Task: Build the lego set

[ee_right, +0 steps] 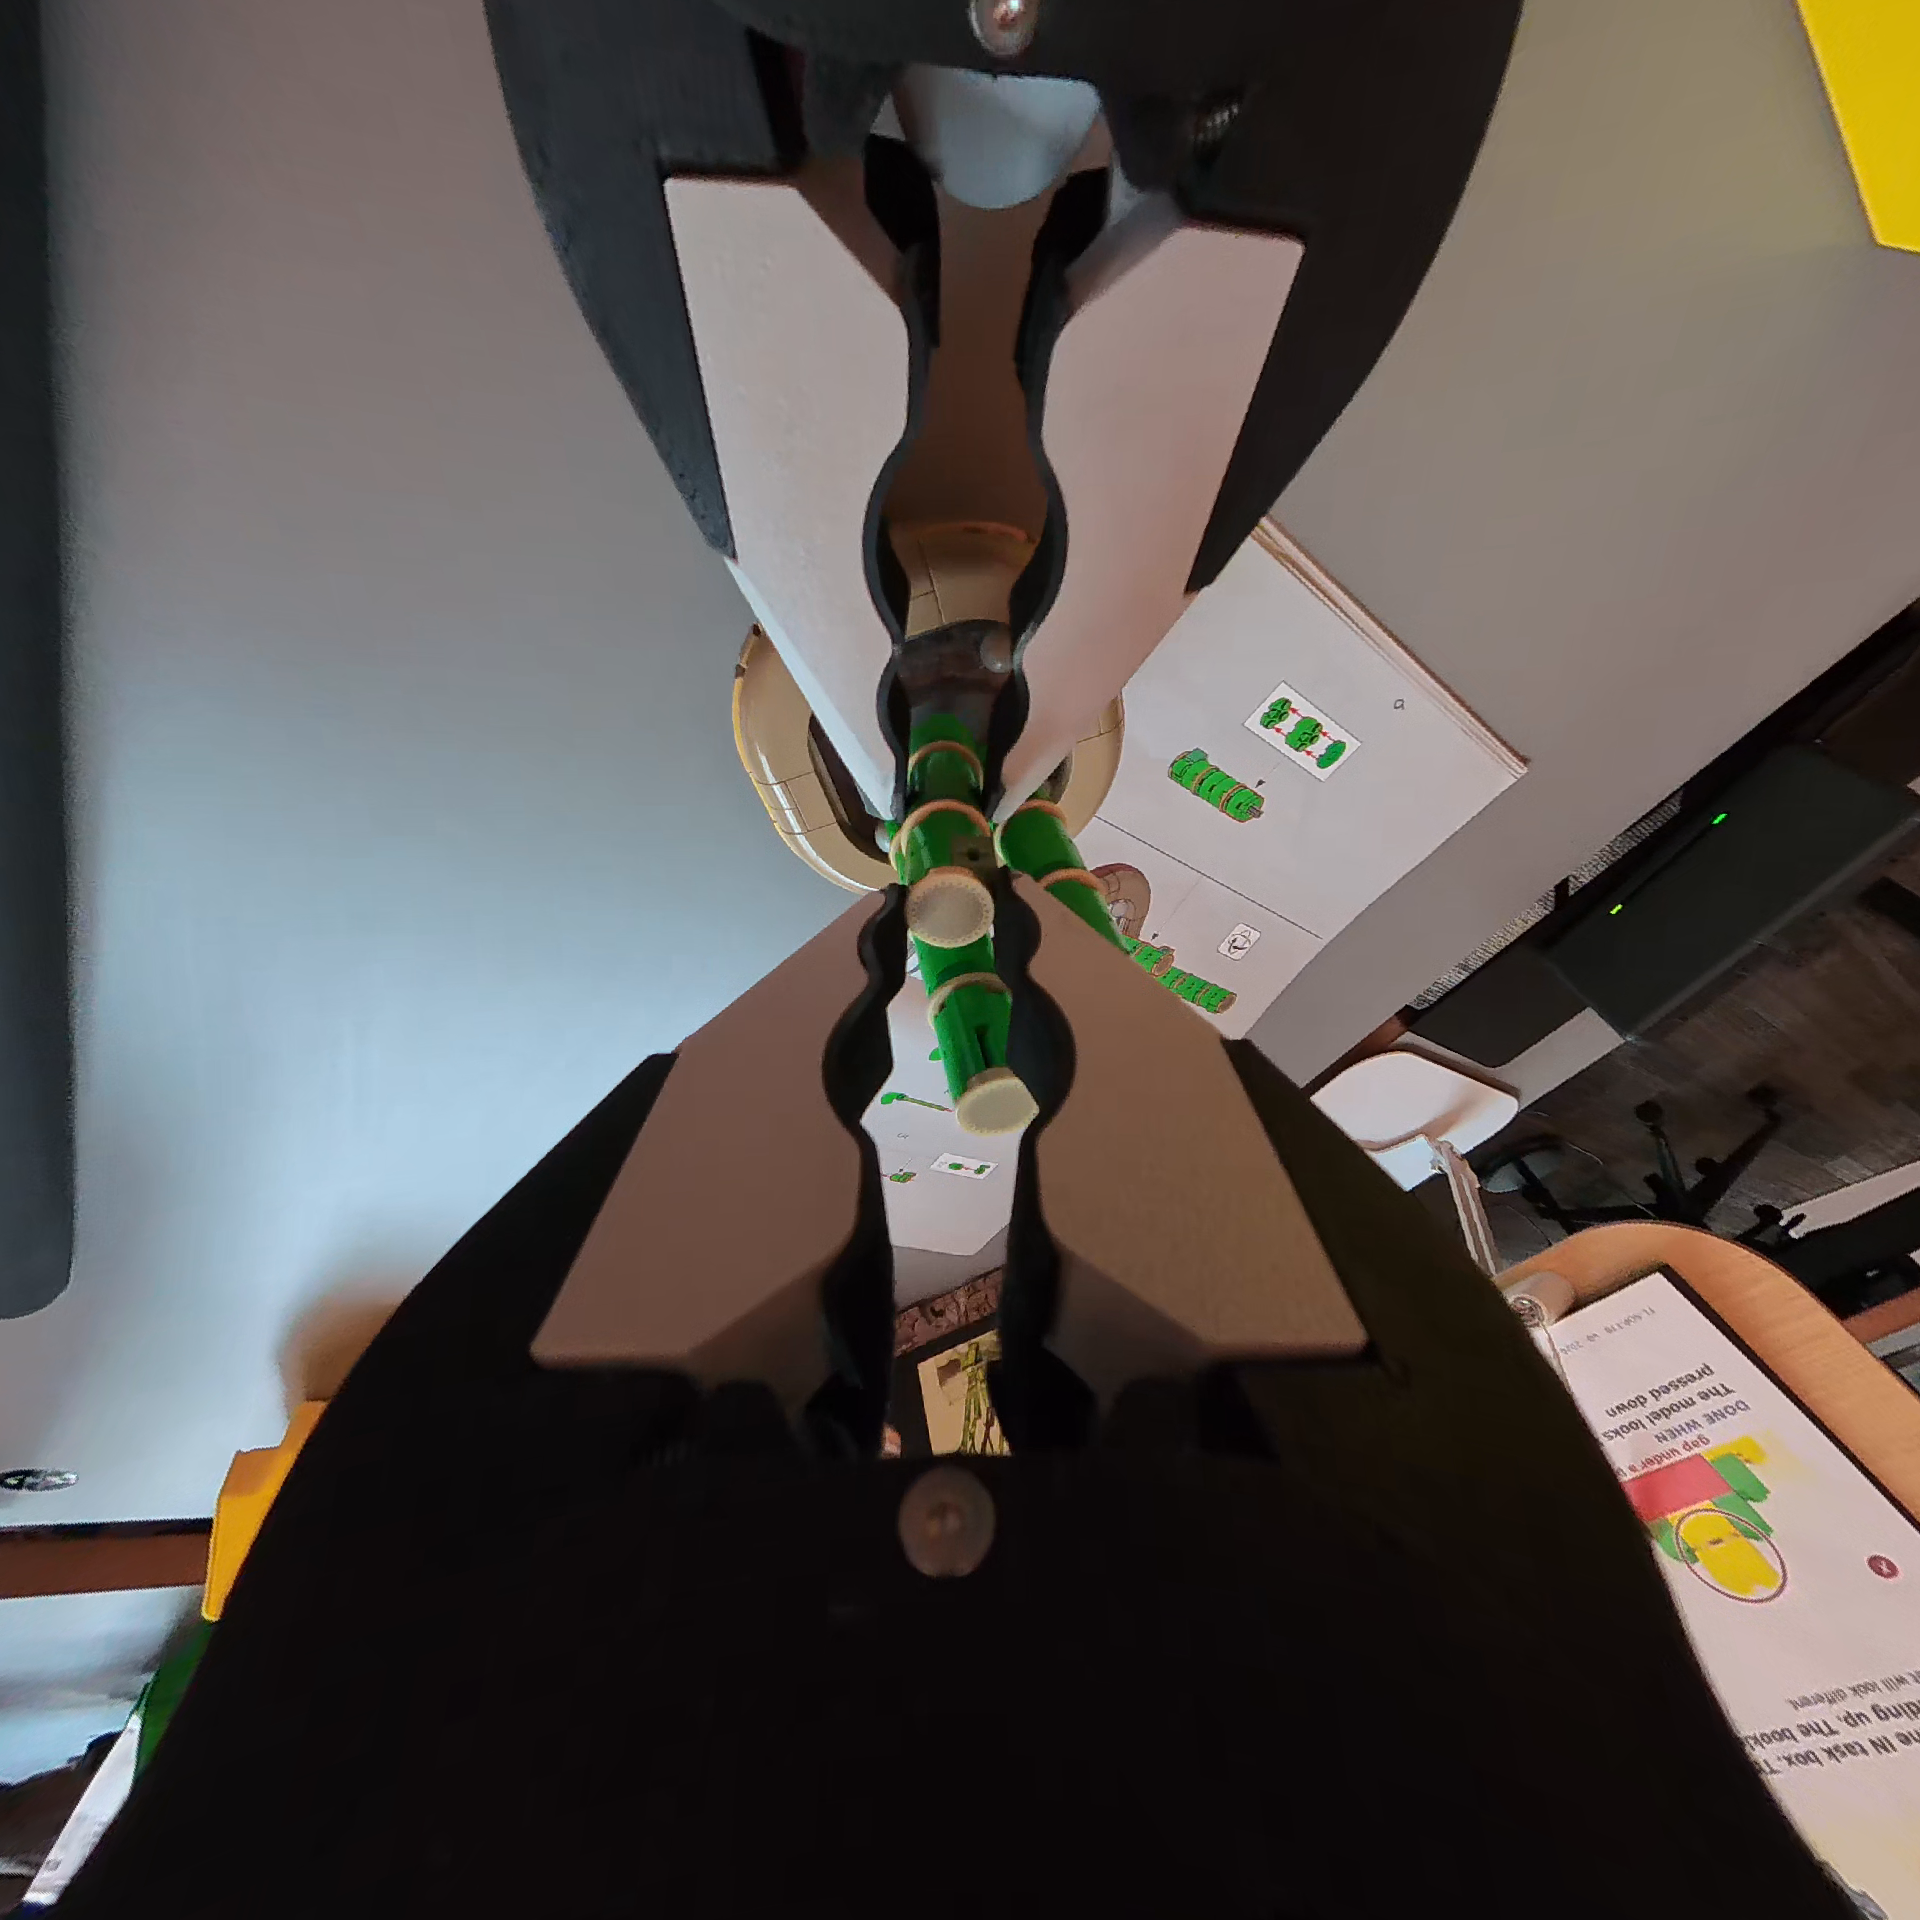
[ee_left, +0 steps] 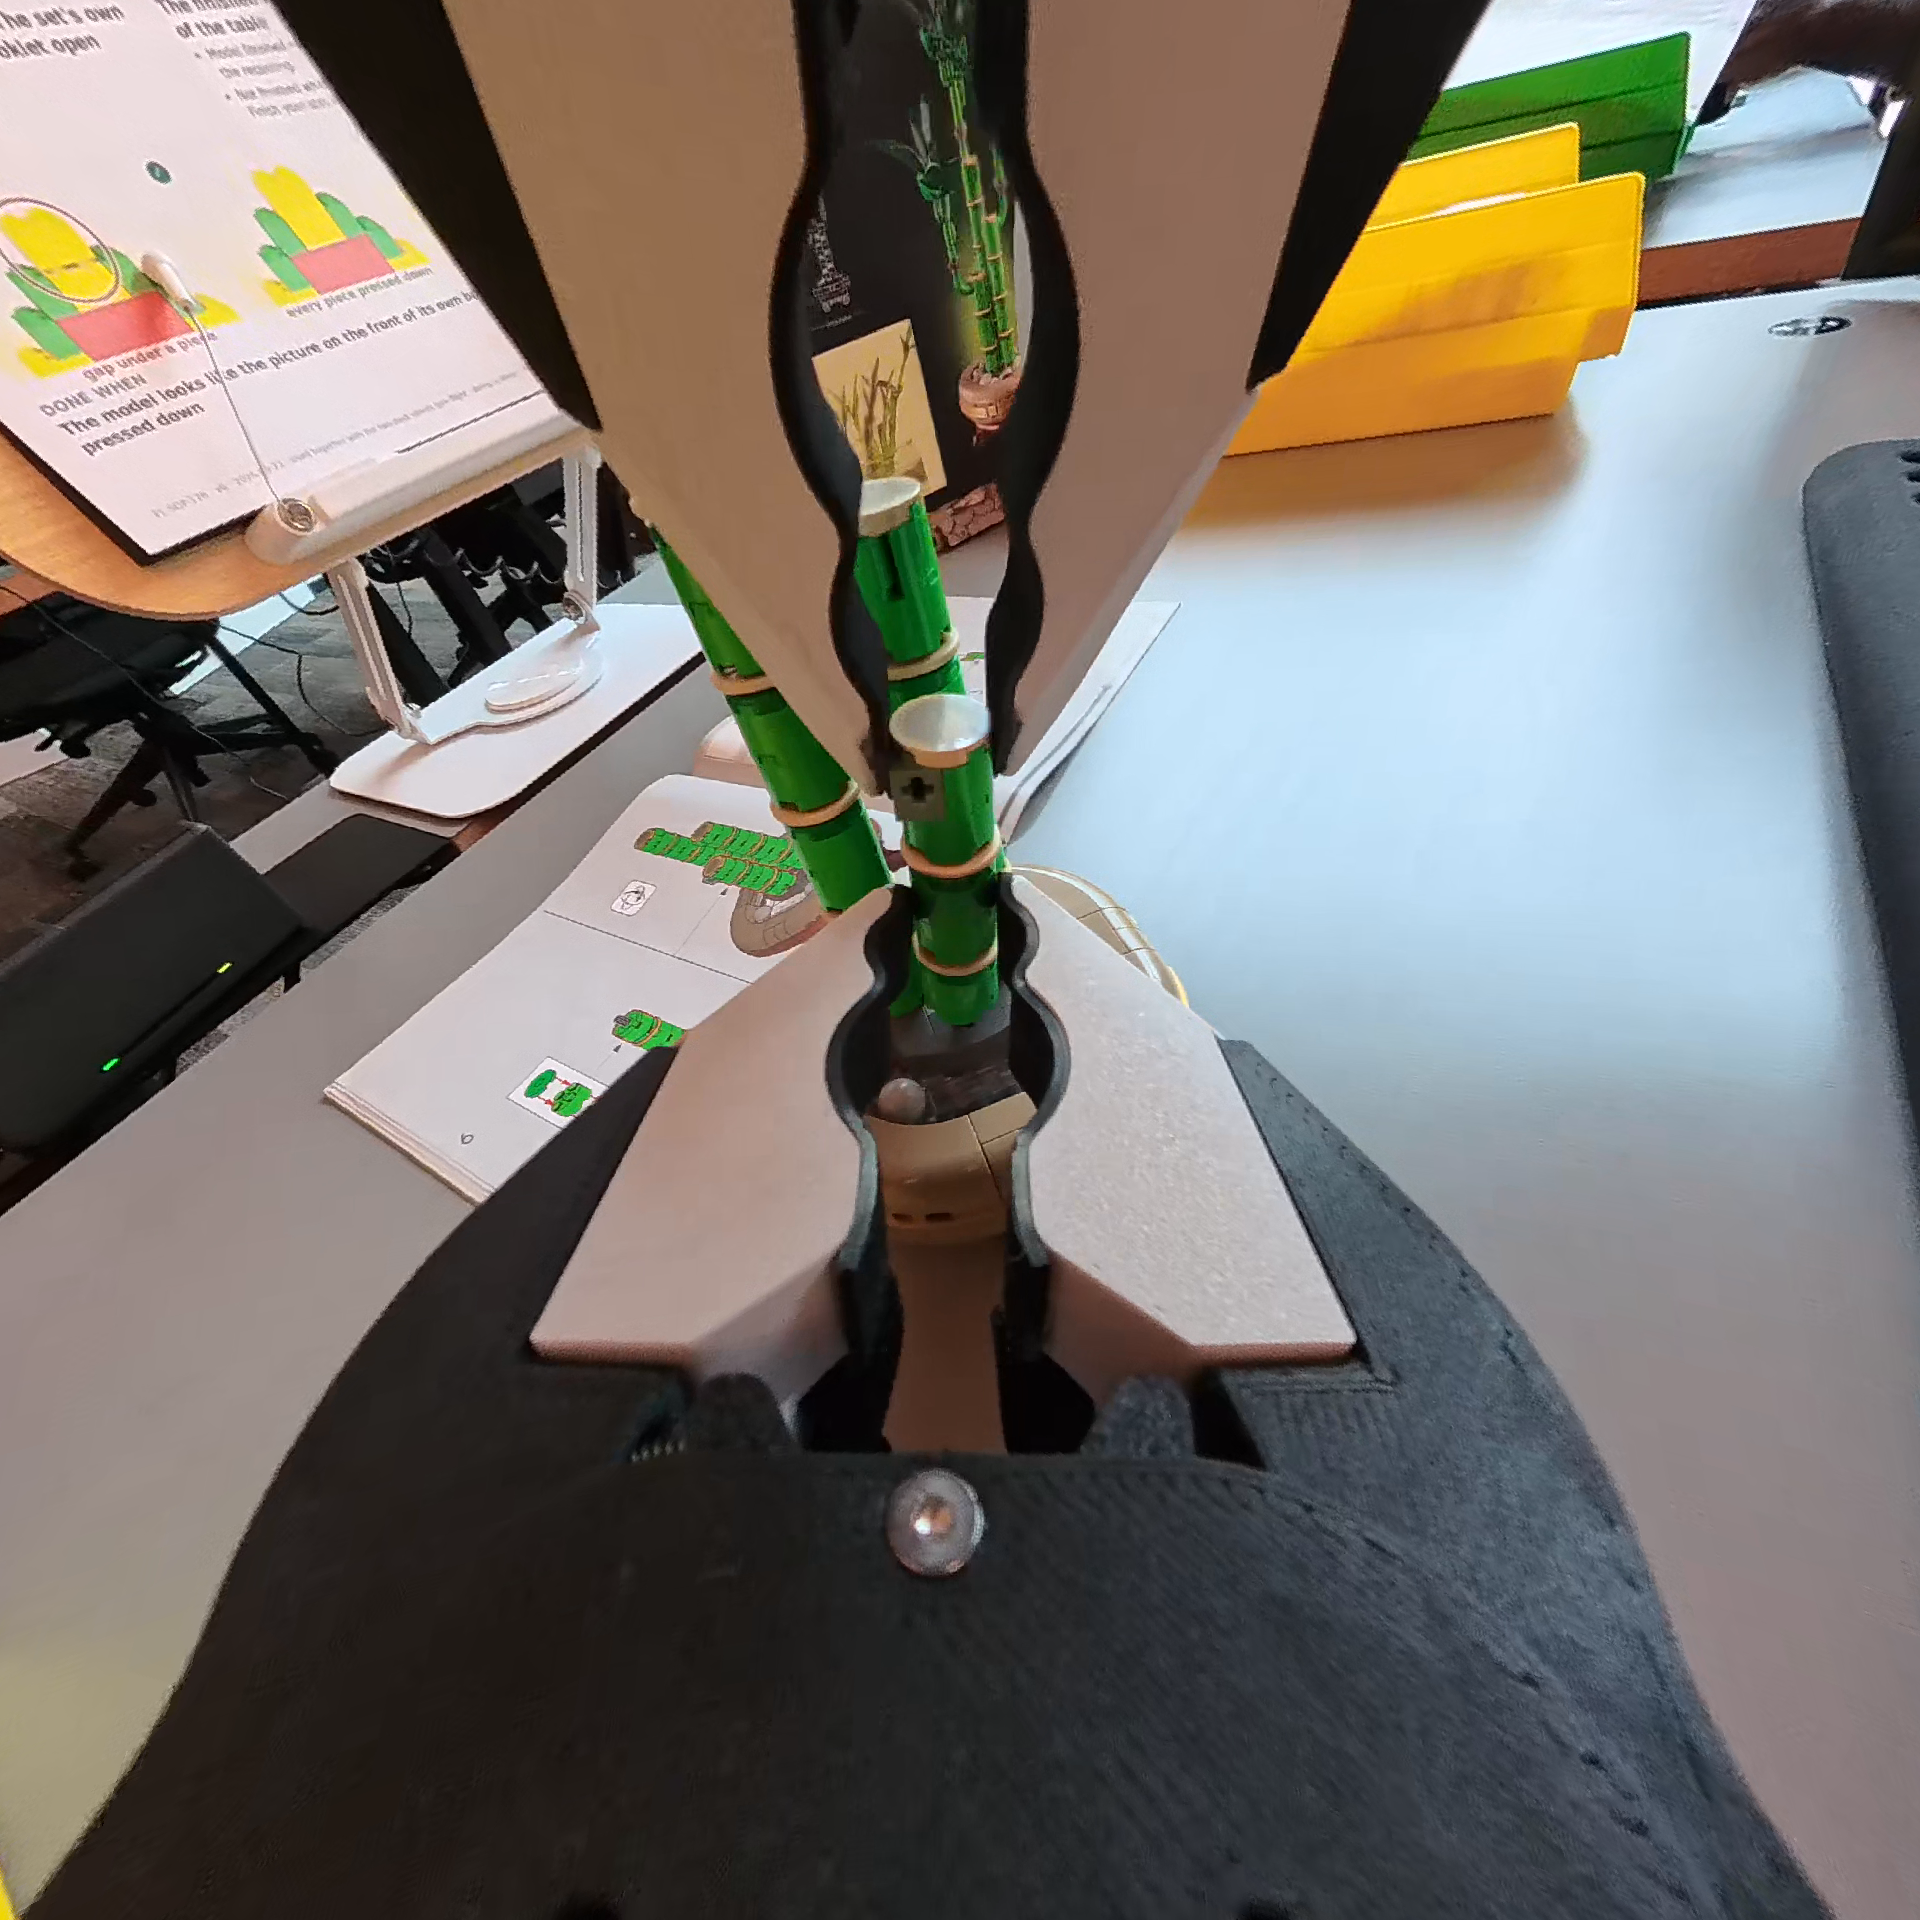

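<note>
A Lego bamboo plant stands in a tan pot (ee_left: 940, 1174) on the grey table. It has three green stalks with tan rings. My left gripper (ee_left: 948, 904) is shut on the lower part of the short front stalk (ee_left: 951, 821), just above the pot. My right gripper (ee_left: 935, 753) comes from the opposite side and is shut on the same stalk's top, at its tan cap (ee_left: 940, 724). In the right wrist view, my right gripper (ee_right: 945, 899) holds the cap (ee_right: 948, 909), with the left gripper (ee_right: 951, 805) and pot (ee_right: 769, 748) beyond. A taller stalk (ee_left: 894, 582) and a leaning stalk (ee_left: 800, 769) stand behind.
An open instruction booklet (ee_left: 540, 1018) lies under and left of the pot. A printed sheet on a white stand (ee_left: 260, 312) is at the far left, and the set's box (ee_left: 914, 312) is behind. Yellow bins (ee_left: 1455, 312) and a green bin (ee_left: 1558, 104) sit far right. A black pad (ee_left: 1870, 727) lies at the right edge. The grippers are tip to tip, or close to it.
</note>
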Demonstrator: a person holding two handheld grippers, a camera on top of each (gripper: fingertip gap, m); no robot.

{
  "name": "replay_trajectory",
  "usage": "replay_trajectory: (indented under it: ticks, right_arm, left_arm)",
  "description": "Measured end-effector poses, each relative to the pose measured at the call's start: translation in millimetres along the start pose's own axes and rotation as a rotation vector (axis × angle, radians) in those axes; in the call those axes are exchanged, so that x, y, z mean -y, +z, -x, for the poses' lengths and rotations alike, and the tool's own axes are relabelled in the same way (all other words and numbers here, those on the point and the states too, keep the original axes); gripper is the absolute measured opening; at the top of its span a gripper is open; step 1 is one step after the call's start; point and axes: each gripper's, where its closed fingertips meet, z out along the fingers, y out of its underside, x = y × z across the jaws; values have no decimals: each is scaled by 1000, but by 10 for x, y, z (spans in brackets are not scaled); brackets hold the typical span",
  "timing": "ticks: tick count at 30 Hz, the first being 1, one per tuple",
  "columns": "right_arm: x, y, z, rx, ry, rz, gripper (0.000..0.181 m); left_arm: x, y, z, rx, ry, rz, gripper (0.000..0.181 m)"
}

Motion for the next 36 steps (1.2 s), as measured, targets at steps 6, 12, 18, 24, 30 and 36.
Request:
replay_trajectory:
  ticks: [6, 12, 18, 24, 30, 36]
  right_arm:
    - [8, -1, -2, 11, 4, 2, 16]
    - [23, -3, 5, 14, -10, 24, 16]
    - [0, 0, -10, 0, -22, 67, 16]
    - [-75, 19, -32, -8, -21, 98, 16]
    - [-80, 25, -45, -7, -17, 94, 16]
    - [-70, 26, -35, 3, -16, 91, 16]
  left_arm:
    - [-4, -9, 1, -2, -14, 3, 14]
    - [-9, -17, -6, -4, -31, 14, 13]
    - [-9, -11, 2, 13, -18, 17, 14]
    - [-29, 22, 44, 36, -14, 15, 20]
    - [-64, 49, 53, 39, 1, 28, 22]
    - [-55, 64, 18, 13, 3, 29, 14]
